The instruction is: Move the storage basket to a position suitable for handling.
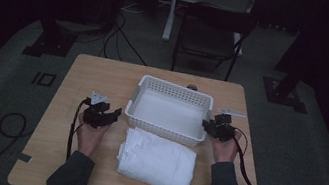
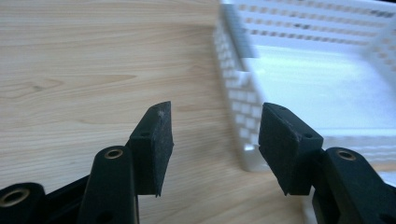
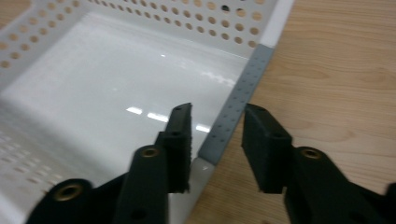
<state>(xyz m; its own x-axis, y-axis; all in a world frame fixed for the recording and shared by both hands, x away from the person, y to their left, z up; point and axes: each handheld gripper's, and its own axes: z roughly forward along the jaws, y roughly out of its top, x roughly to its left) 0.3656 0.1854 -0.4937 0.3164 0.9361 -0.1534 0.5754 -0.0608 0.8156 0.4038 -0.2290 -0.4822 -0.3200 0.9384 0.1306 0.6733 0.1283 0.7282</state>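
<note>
A person's two hands work at a wooden counter (image 1: 69,107) in a dim room, a black two-jaw gripper in each. At far left, the left gripper (image 1: 117,113) sits just off the white perforated basket (image 1: 173,91), its jaws apart with nothing between them; the left gripper view (image 2: 215,140) adds what the high view cannot, a blurred basket corner standing beyond the gap between the pads. The basket lies at the counter's centre, its long axis running side to side, open side up. Just in front of it rests a folded white cloth (image 1: 157,161), also lying crosswise. At right, the right gripper (image 1: 208,126) meets the basket's right end; the right gripper view (image 3: 217,140) shows its jaws apart and straddling a grey strip (image 3: 238,98) on the basket's rim, the pads short of pressing it. No brand, label or writing can be read anywhere. A dark chair (image 1: 210,34) stands behind the counter.
</note>
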